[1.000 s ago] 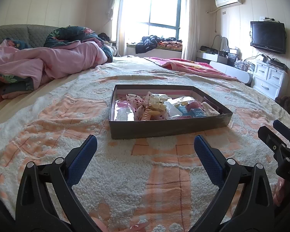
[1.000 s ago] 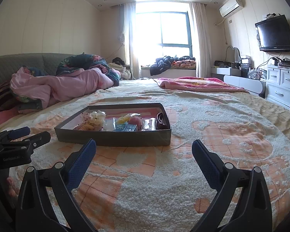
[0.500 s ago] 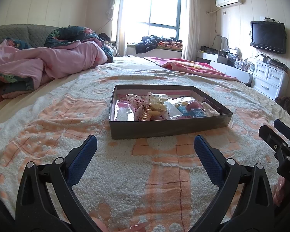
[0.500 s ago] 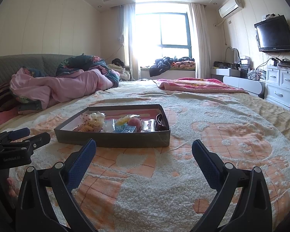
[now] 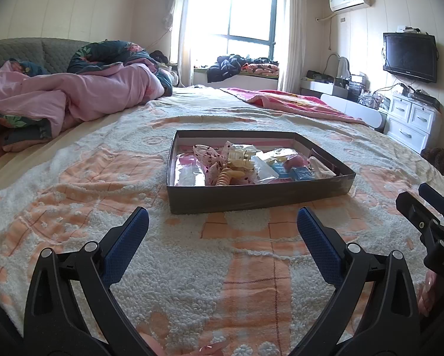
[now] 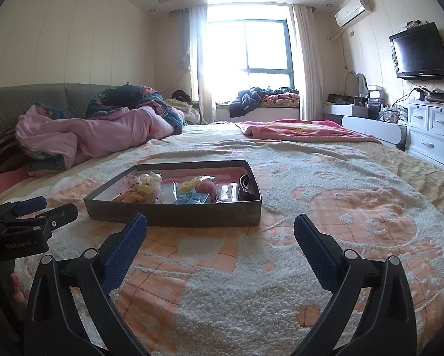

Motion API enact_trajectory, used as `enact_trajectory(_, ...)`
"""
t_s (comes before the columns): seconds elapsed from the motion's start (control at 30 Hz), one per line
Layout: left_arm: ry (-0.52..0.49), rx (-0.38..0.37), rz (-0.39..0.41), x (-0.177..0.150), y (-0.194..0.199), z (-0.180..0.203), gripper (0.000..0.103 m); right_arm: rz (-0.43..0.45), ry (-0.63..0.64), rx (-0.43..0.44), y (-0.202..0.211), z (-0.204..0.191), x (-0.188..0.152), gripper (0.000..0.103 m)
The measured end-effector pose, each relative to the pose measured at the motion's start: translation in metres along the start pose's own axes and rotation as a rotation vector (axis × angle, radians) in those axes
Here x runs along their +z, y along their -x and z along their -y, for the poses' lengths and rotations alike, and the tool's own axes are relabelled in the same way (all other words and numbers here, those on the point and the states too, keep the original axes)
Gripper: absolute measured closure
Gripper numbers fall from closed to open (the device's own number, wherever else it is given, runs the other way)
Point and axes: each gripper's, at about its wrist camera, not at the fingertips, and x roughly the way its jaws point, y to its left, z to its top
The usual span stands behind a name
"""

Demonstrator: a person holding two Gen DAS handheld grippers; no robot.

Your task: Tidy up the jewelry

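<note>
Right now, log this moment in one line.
left gripper: open, empty | right gripper: open, empty | tray: on bed, untouched

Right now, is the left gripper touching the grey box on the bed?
Apart. In the left wrist view, a strip of blanket shows between the open left gripper and the near wall of the grey box.

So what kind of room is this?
A bedroom, most likely: a wide bed under a fluffy peach-and-white blanket, a crumpled pink quilt by the headboard, and a black wall television.

Sunlit window [image 6: 253, 46] behind wide bed [image 6: 325, 178]; television [image 6: 419, 52] on right wall.
</note>
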Motion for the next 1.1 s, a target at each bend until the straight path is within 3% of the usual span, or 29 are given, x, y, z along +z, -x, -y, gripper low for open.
enact_trajectory(1.1,-0.003,0.003,-0.001,0.0015,-0.0007,-0.0007,0.011,0.011,0.002,-0.005,0.0010,0.0001,0.0002,0.006)
